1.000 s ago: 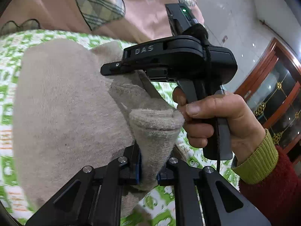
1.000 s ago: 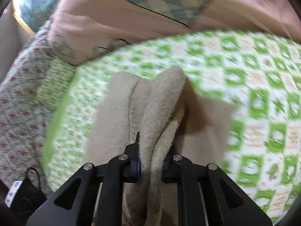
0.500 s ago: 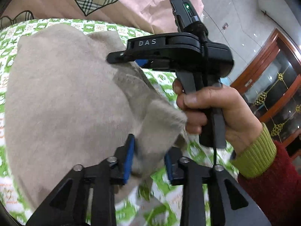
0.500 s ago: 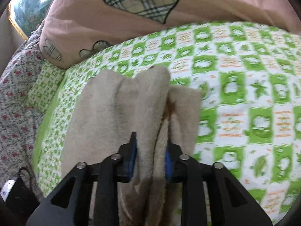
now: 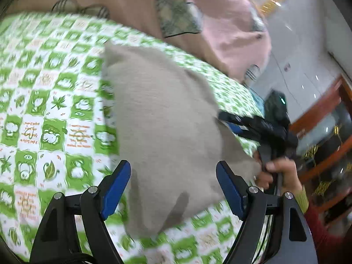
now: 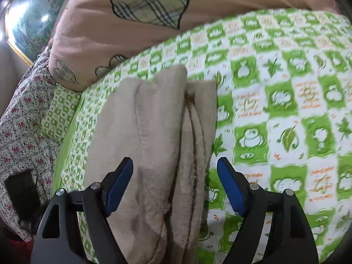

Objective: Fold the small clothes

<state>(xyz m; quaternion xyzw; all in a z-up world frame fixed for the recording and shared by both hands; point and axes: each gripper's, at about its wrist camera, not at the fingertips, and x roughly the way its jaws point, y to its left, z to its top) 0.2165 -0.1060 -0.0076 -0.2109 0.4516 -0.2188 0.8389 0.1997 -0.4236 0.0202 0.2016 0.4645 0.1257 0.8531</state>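
Note:
A small beige knit garment (image 5: pixel 162 132) lies folded on the green-and-white patterned bedsheet (image 5: pixel 50 114). My left gripper (image 5: pixel 173 182) hangs over its near edge with the jaws opening wide; cloth lies below the gap and the blue pads (image 5: pixel 116 182) do not touch it. In the right wrist view the same garment (image 6: pixel 151 145) runs lengthwise as a stack of folded layers. My right gripper (image 6: pixel 175 180) is also opening, its pads (image 6: pixel 231 187) well apart on either side of the cloth. The right gripper's body (image 5: pixel 261 129) shows at the garment's right edge, held by a hand (image 5: pixel 279 173).
A pink quilt with plaid hearts (image 6: pixel 140 15) lies along the far side of the bed. A floral cloth (image 6: pixel 22 118) and a dark object (image 6: pixel 22 189) sit off the bed's left edge. Tiled floor and a wooden cabinet (image 5: pixel 325 118) lie to the right.
Both grippers were shut on folds of the garment and have let go, jaws spreading wide. The cloth has dropped flat onto the sheet. The left gripper has swung sideways and back from it.

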